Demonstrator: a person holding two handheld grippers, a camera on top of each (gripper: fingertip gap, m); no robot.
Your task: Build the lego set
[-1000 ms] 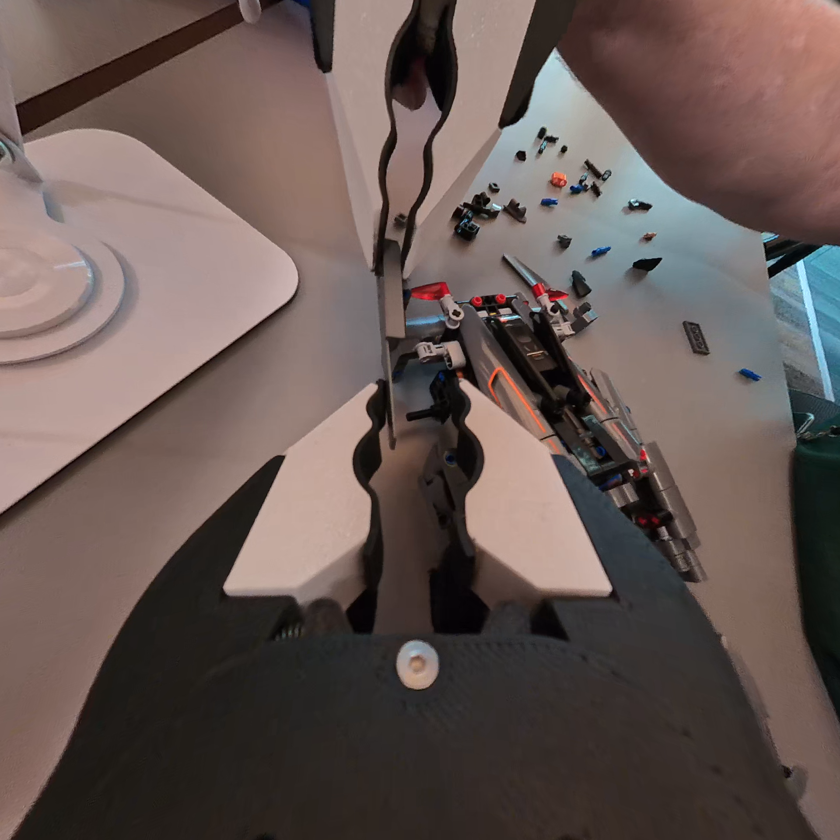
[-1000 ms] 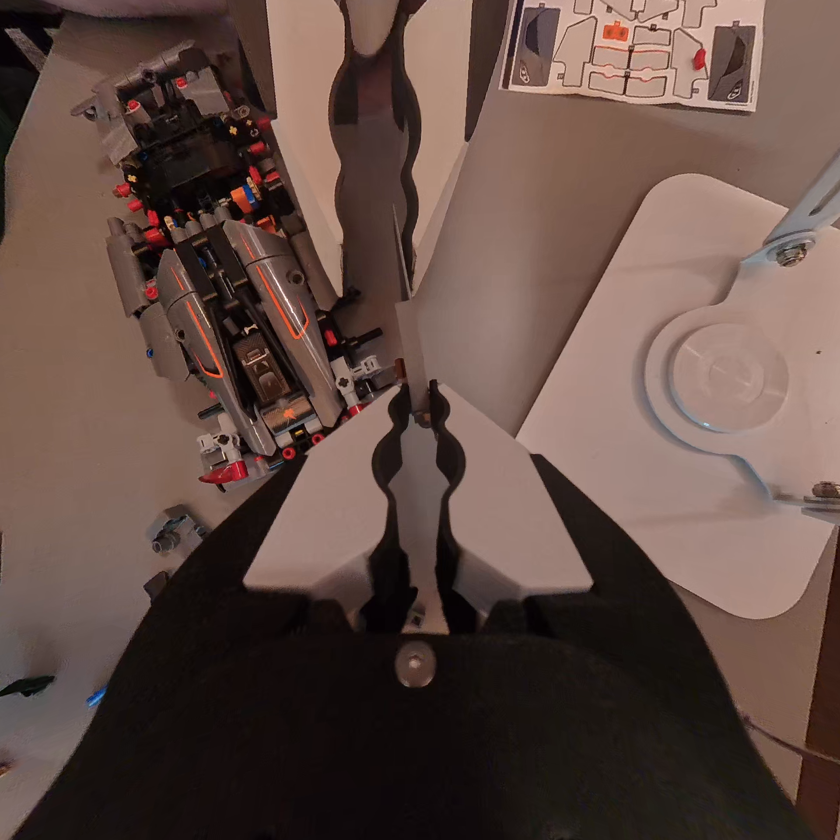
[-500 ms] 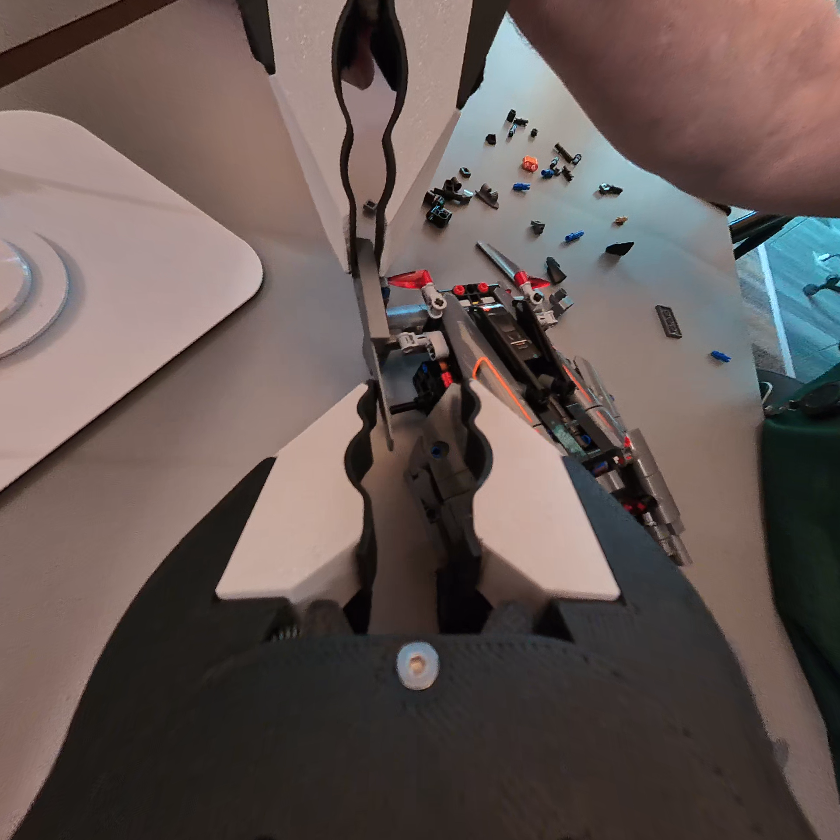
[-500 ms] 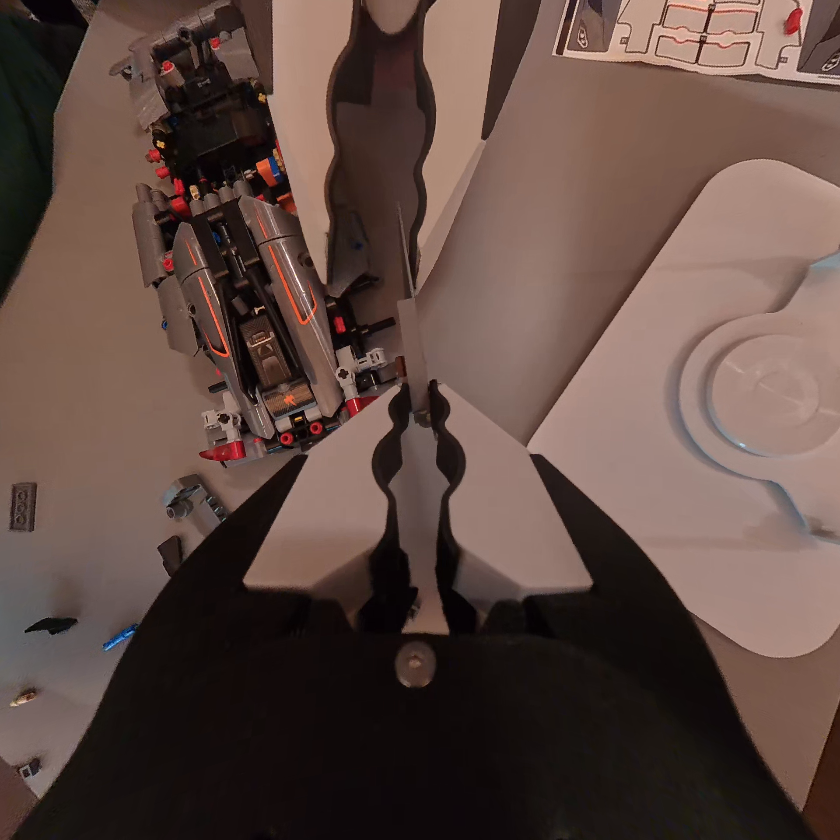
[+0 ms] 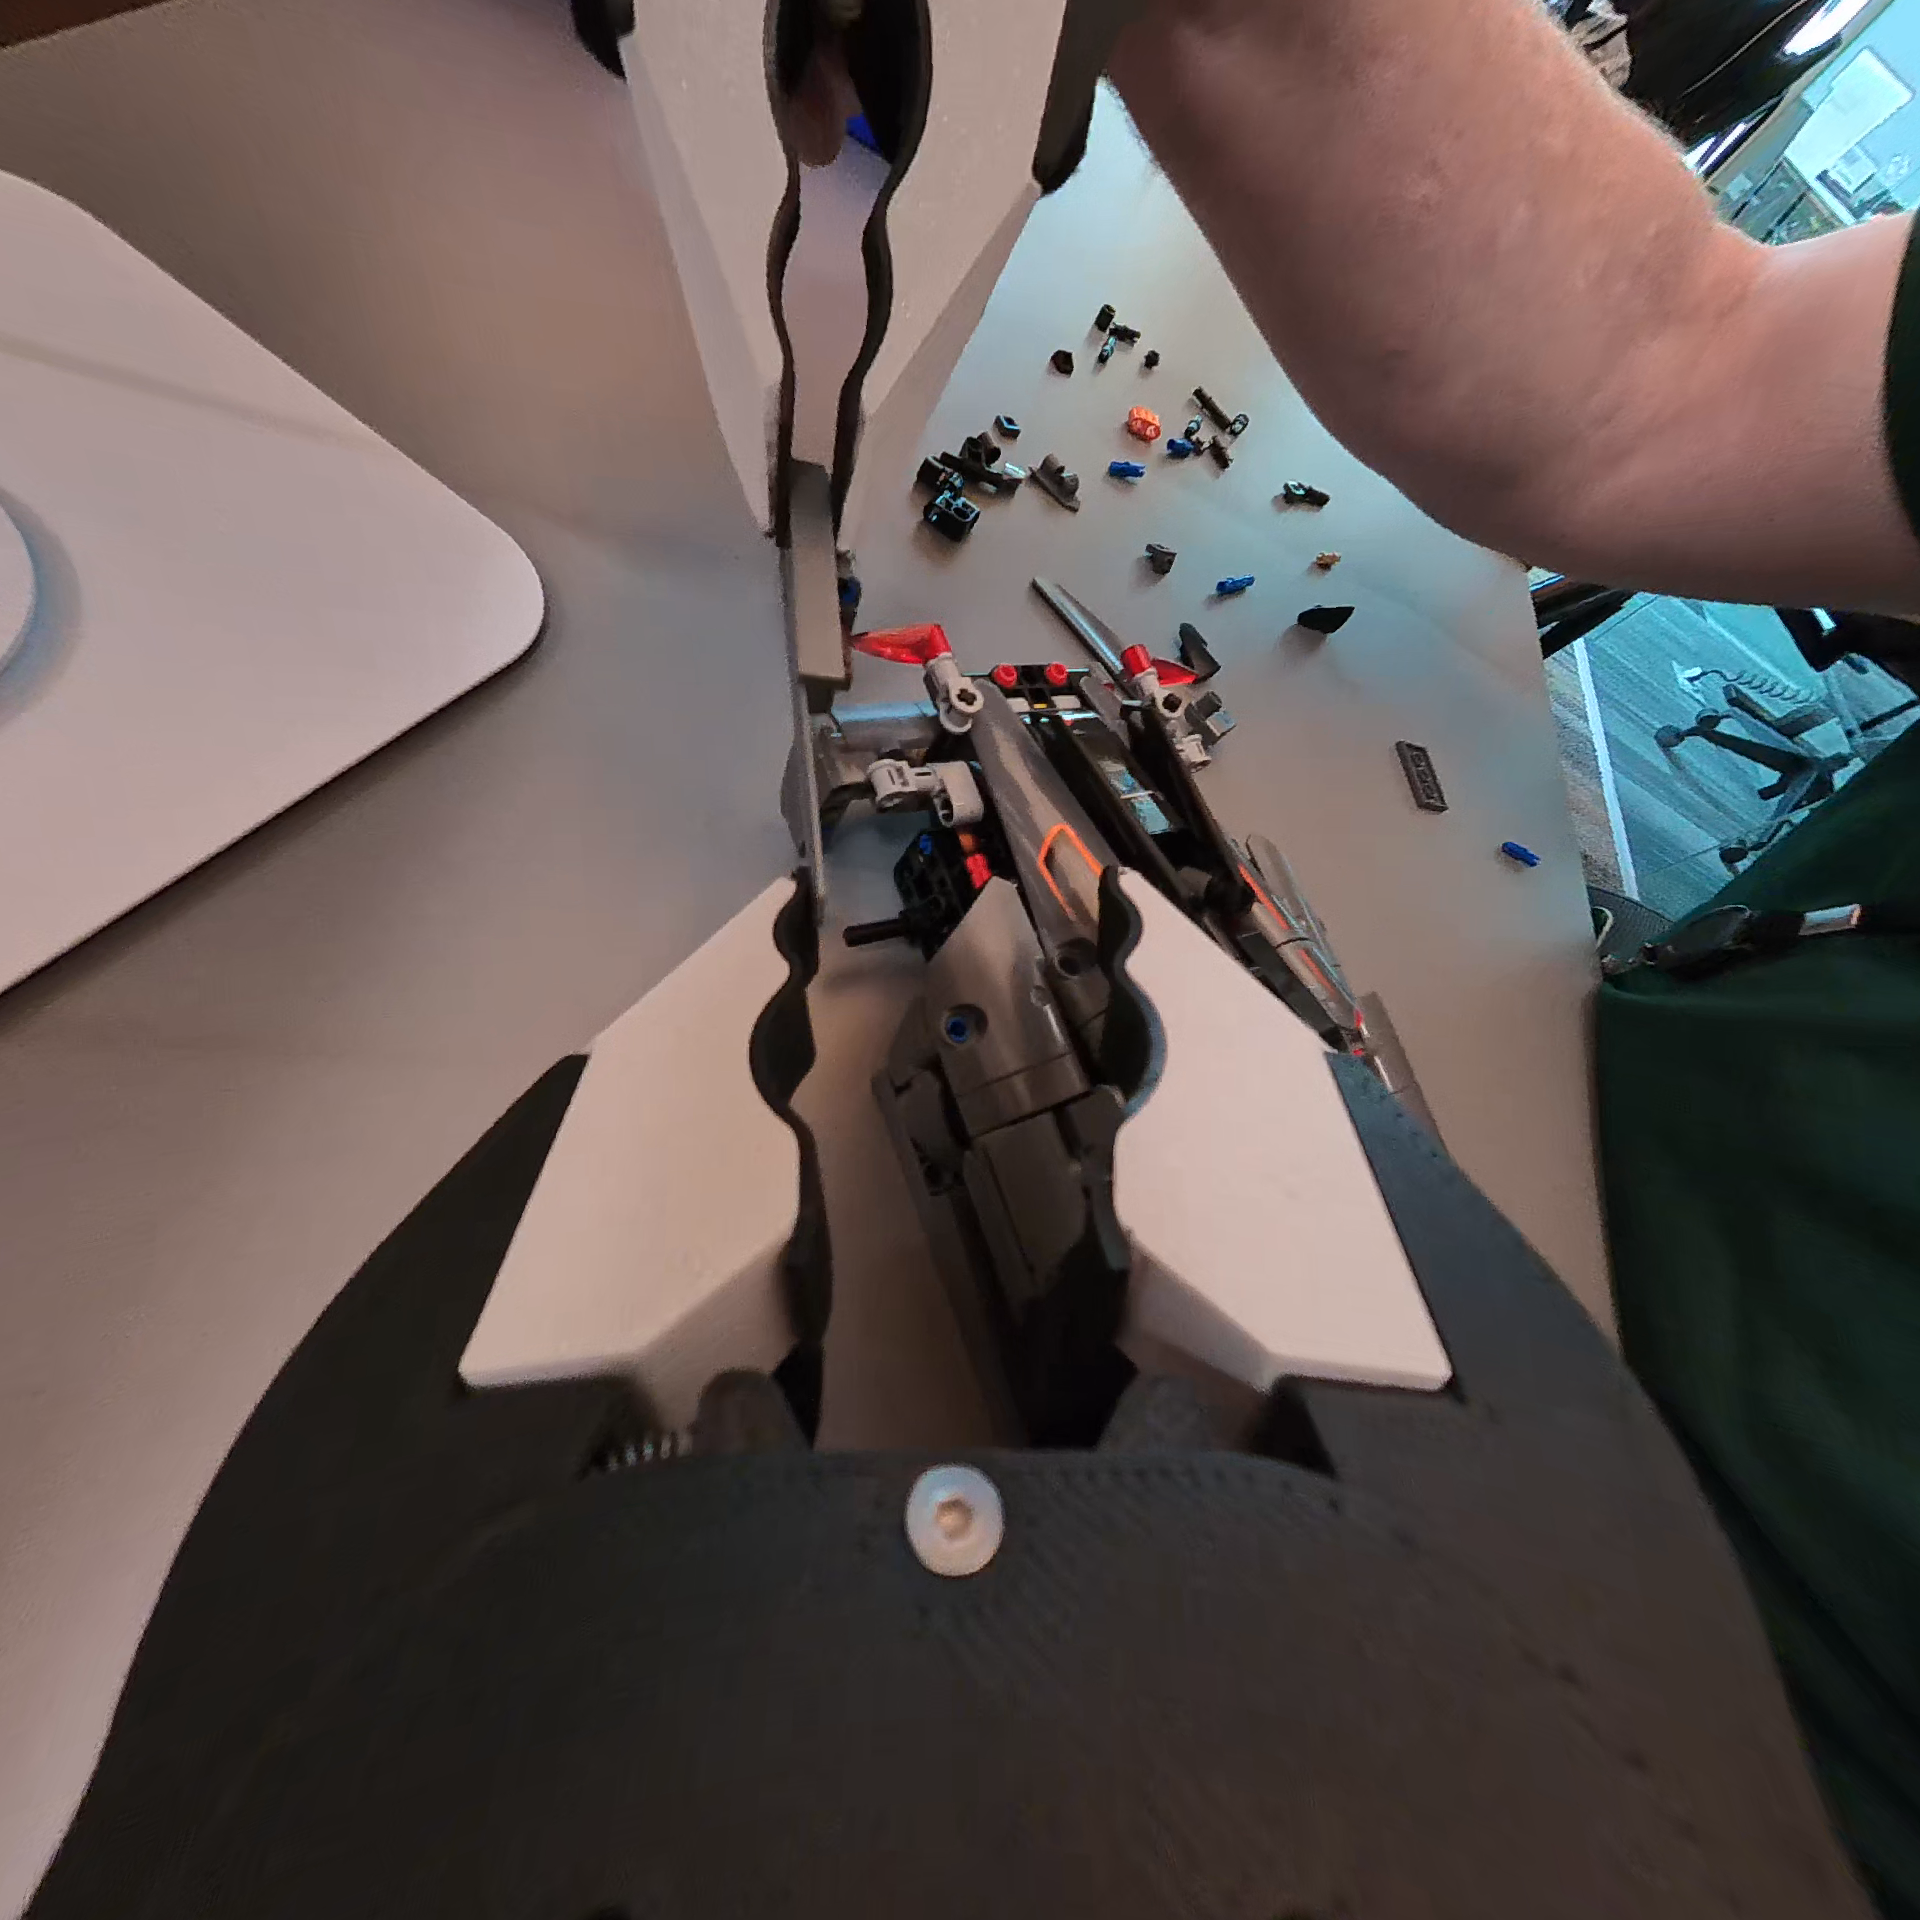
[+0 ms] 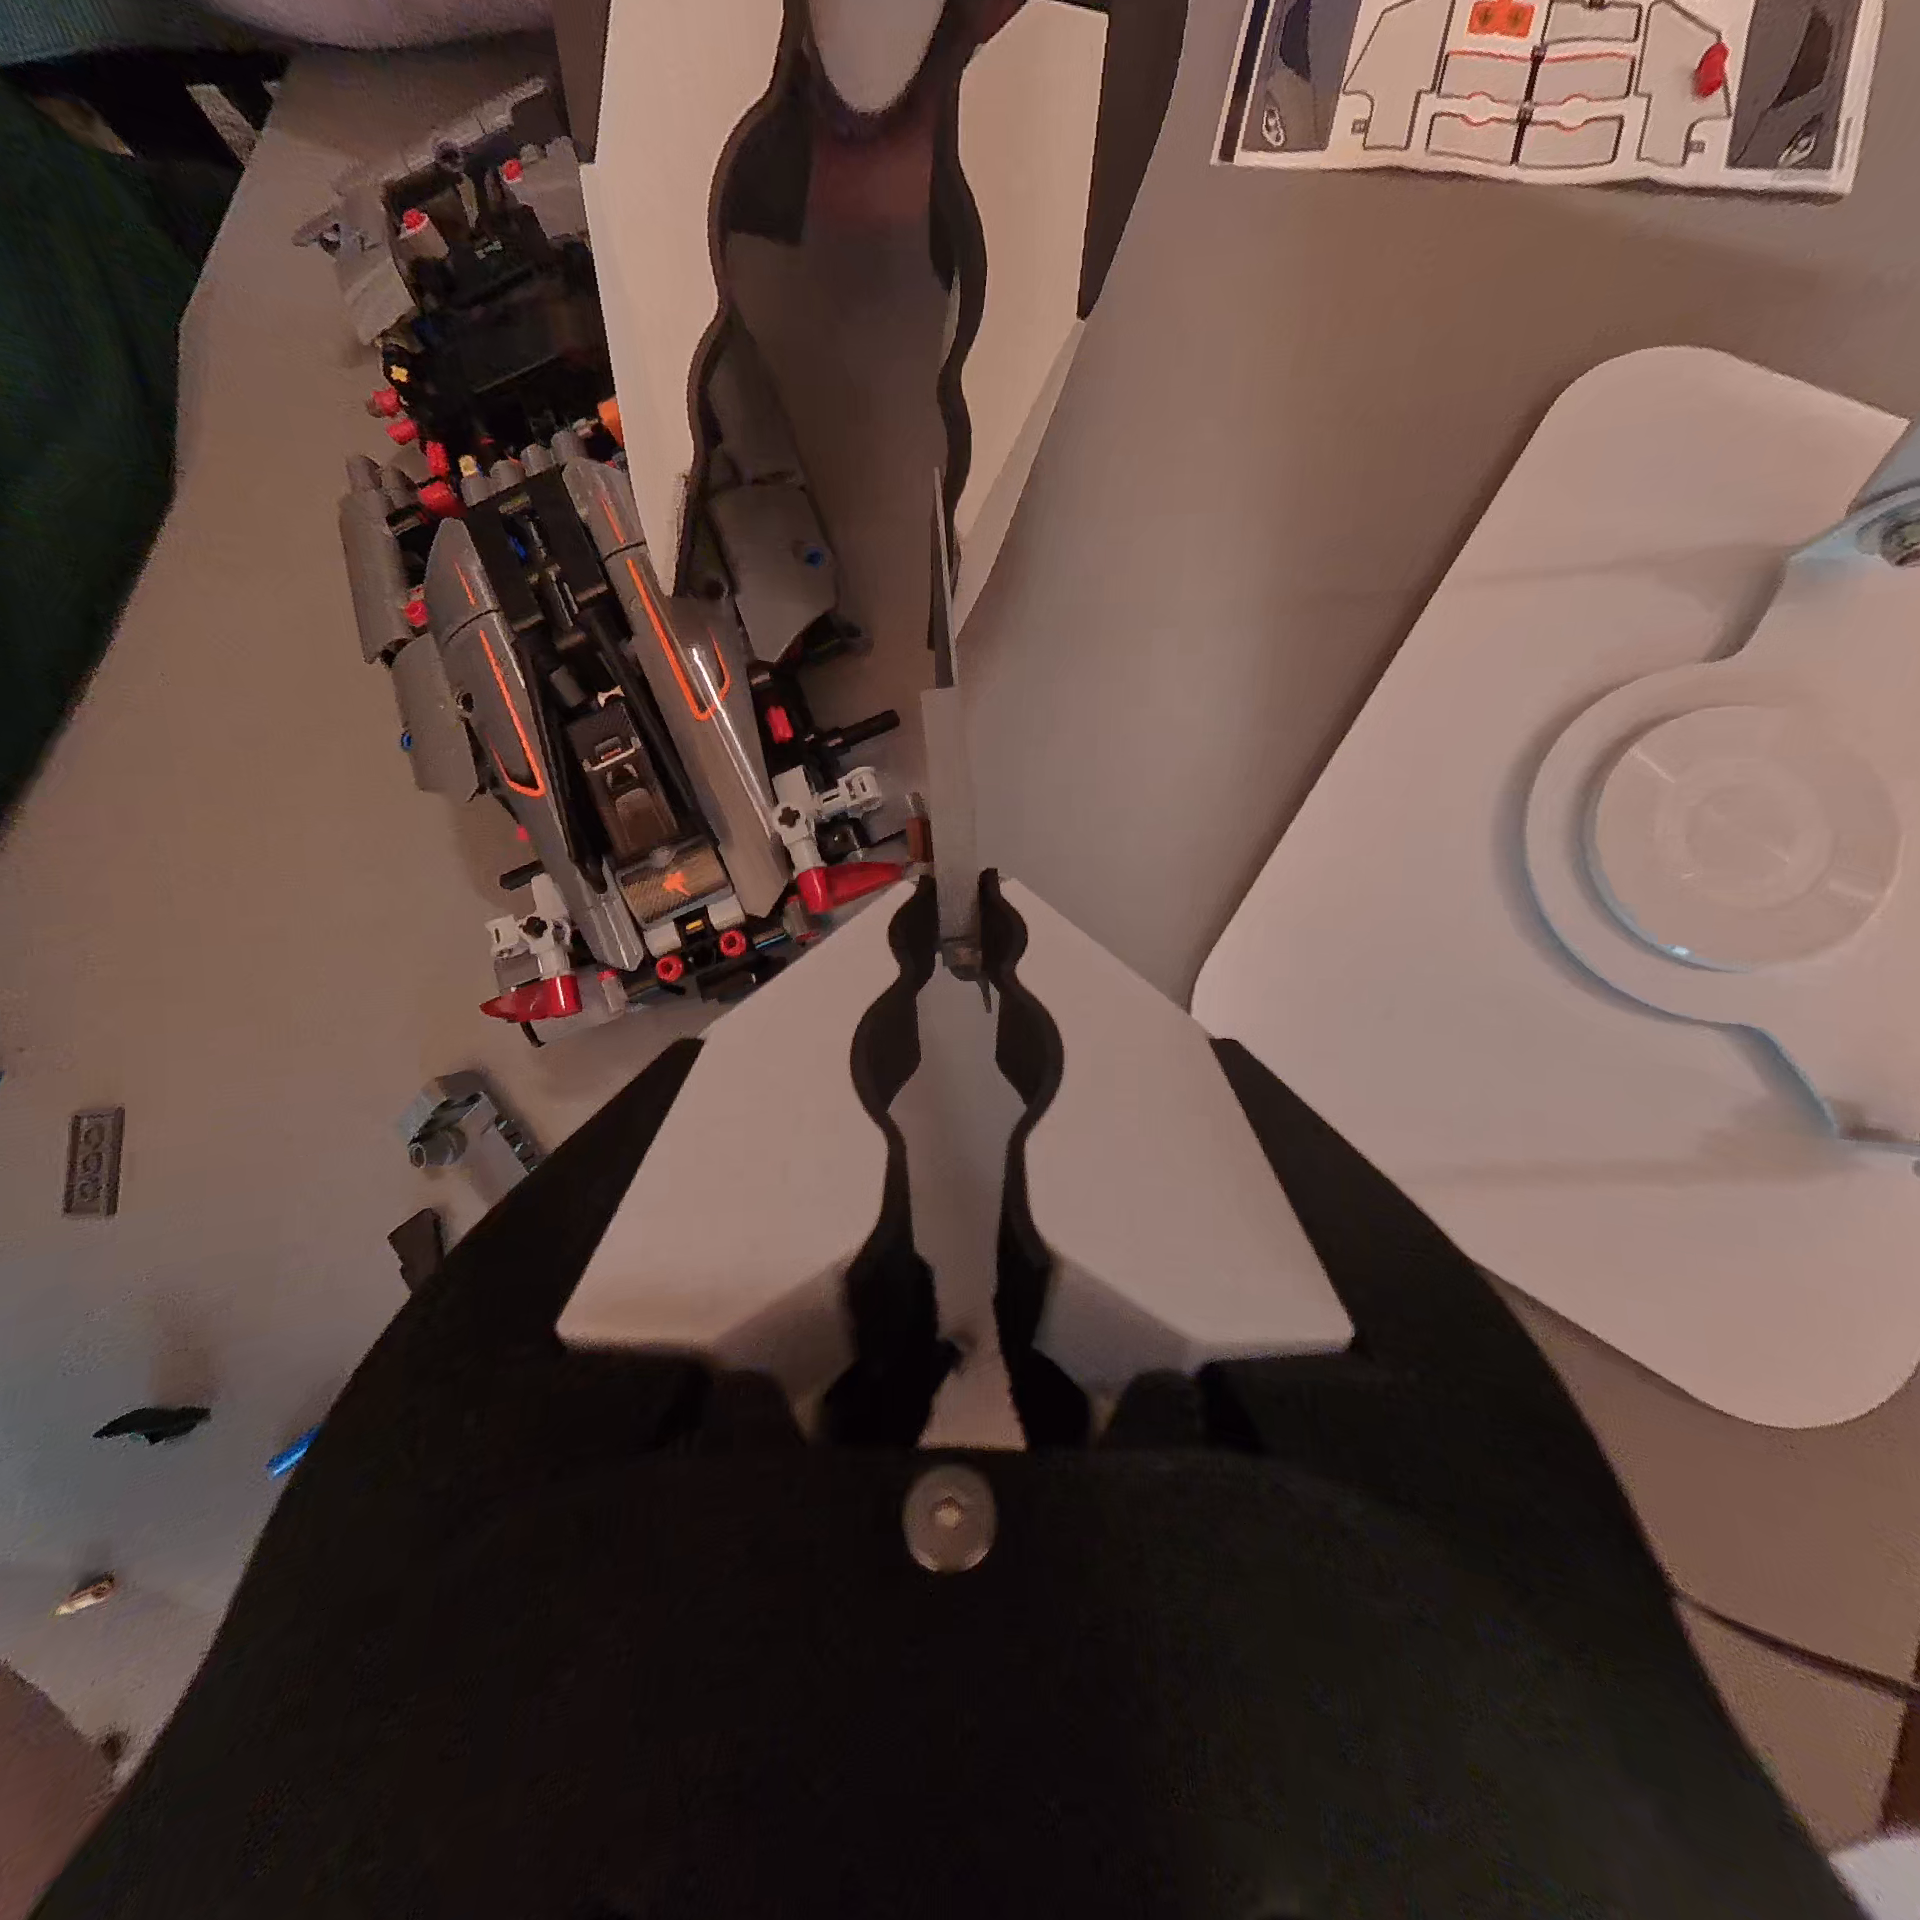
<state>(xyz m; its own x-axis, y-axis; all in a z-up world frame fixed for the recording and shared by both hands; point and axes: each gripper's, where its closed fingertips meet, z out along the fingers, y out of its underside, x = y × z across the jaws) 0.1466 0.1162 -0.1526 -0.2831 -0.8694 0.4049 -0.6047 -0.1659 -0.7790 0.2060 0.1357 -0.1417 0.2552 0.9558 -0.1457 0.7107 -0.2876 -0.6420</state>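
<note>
Got the half-built lego model [image 6: 582, 727] lying on the table [image 5: 312, 1039], nose pointing toward 6 o'clock in the right wrist view, just left of centre. Clamped tight in the right gripper [image 6: 954, 894]: a thin grey panel [image 6: 951, 790], seen edge-on, sticking out toward 12 and held right beside the model's front corner. Same panel [image 5: 810, 582] in the left wrist view, hanging down from 12.

Over on the left gripper [image 5: 956, 914]: jaws wide apart, straddling the model's grey side fender, left tip about touching the panel's lower end. Can't tell whether it's actually pressing on anything.

Handling-wise, probably featherlight and stiff but smooth, so likely to pivot or slip if pinched only at one end. Better to grip the flat faces and push straight onto the pins. As for the model, looks clip-together fragile, so best braced by the solid body, not the little red-tipped bits up front.

Also around: loose pieces [image 5: 1132, 447] scattered at 1 o'clock, plus a sticker sheet [image 6: 1538, 94] off at 1.
</note>
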